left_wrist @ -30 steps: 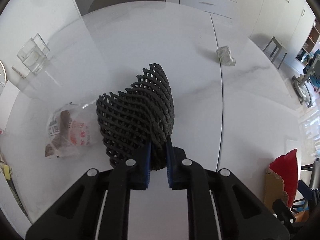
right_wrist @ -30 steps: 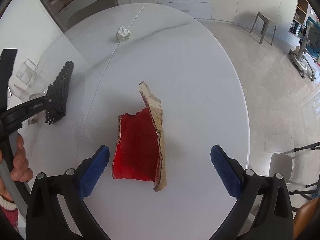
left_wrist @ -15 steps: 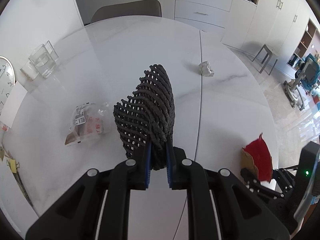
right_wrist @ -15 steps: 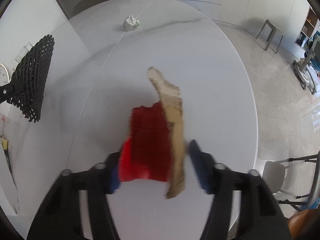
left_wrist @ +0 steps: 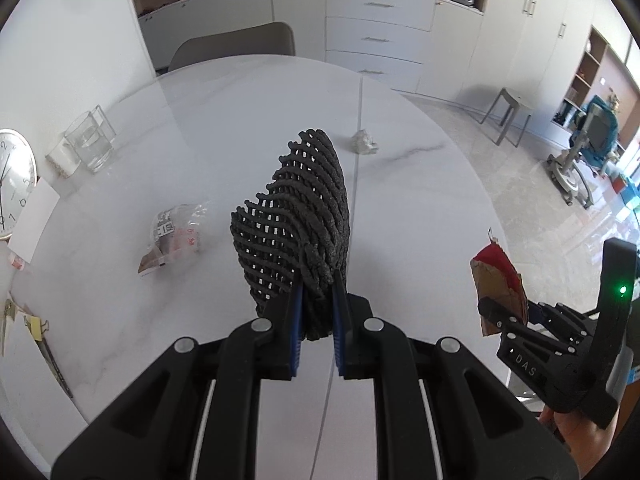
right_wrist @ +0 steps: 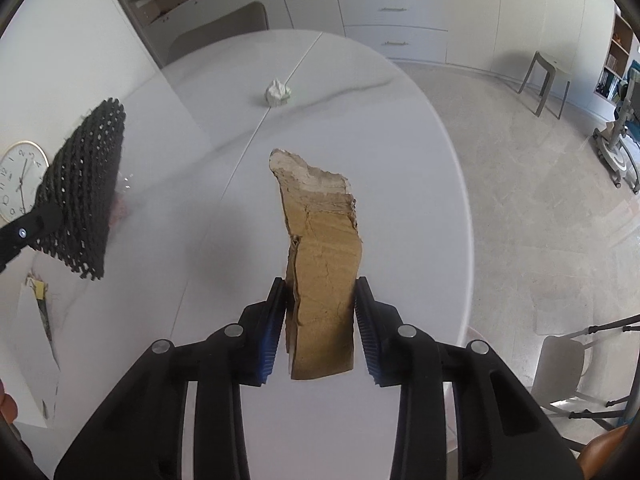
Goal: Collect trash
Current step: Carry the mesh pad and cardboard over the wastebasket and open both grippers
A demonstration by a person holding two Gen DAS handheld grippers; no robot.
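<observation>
My left gripper (left_wrist: 316,292) is shut on a black foam net (left_wrist: 296,220), held clear above the white marble table (left_wrist: 240,120). The net also shows at the left of the right wrist view (right_wrist: 84,192). My right gripper (right_wrist: 320,284) has its jaws closing on a torn cardboard piece (right_wrist: 320,232), brown side up, pads pressing both edges, lifted off the table. In the left wrist view its red face shows (left_wrist: 498,276). A crumpled white tissue (left_wrist: 364,142) lies at the far middle by the table seam. A clear plastic wrapper (left_wrist: 172,236) lies to the left.
A glass tumbler (left_wrist: 90,146) and a round clock (left_wrist: 8,184) stand along the table's left edge, with paper and clips (left_wrist: 36,324) nearer. A grey chair (left_wrist: 236,44) sits behind the table. White cabinets line the back wall; a stool (right_wrist: 546,76) stands on the floor at the right.
The right gripper's jaws closed around the cardboard and lifted it off the table, its red face now turned away. The left gripper rose with the net, and more of the room shows.
</observation>
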